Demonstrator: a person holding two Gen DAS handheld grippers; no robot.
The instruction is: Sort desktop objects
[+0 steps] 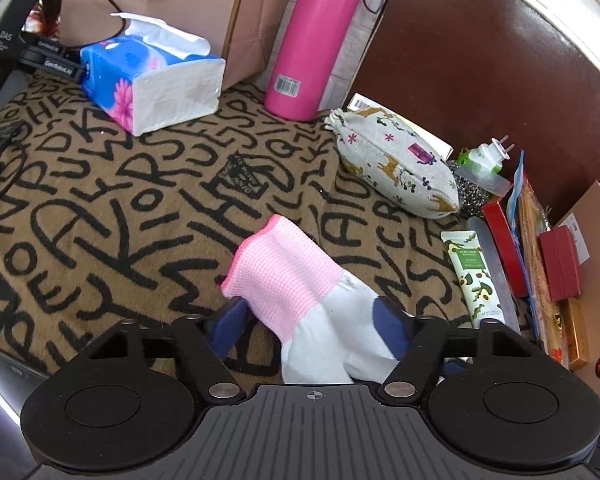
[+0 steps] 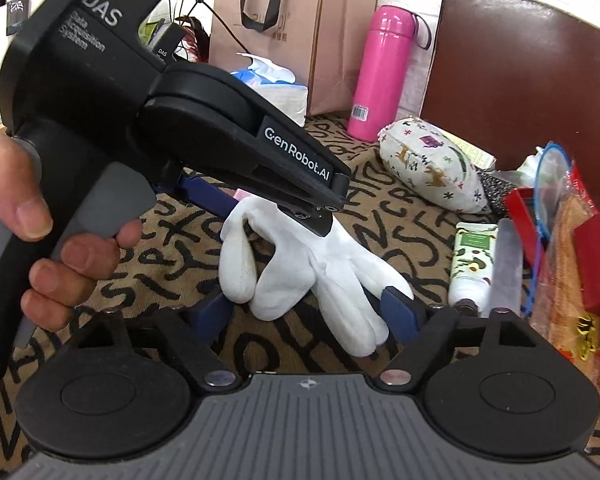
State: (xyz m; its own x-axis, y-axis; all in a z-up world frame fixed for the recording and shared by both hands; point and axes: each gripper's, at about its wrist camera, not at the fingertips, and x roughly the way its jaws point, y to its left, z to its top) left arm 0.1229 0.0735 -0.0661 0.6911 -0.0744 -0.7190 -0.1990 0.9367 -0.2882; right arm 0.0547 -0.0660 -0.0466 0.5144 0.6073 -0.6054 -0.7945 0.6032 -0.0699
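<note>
A white glove with a pink cuff lies on the lettered cloth. In the left wrist view my left gripper stands around its palm, blue pads wide apart. In the right wrist view the left gripper reaches in from the left over the glove, held by a hand. My right gripper is open, its blue pads on either side of the glove's white fingers. Neither gripper visibly pinches the glove.
A pink bottle, tissue pack, paper bag and printed pouch stand at the back. A cream tube, red boxes and packets crowd the right. A brown chair back is behind.
</note>
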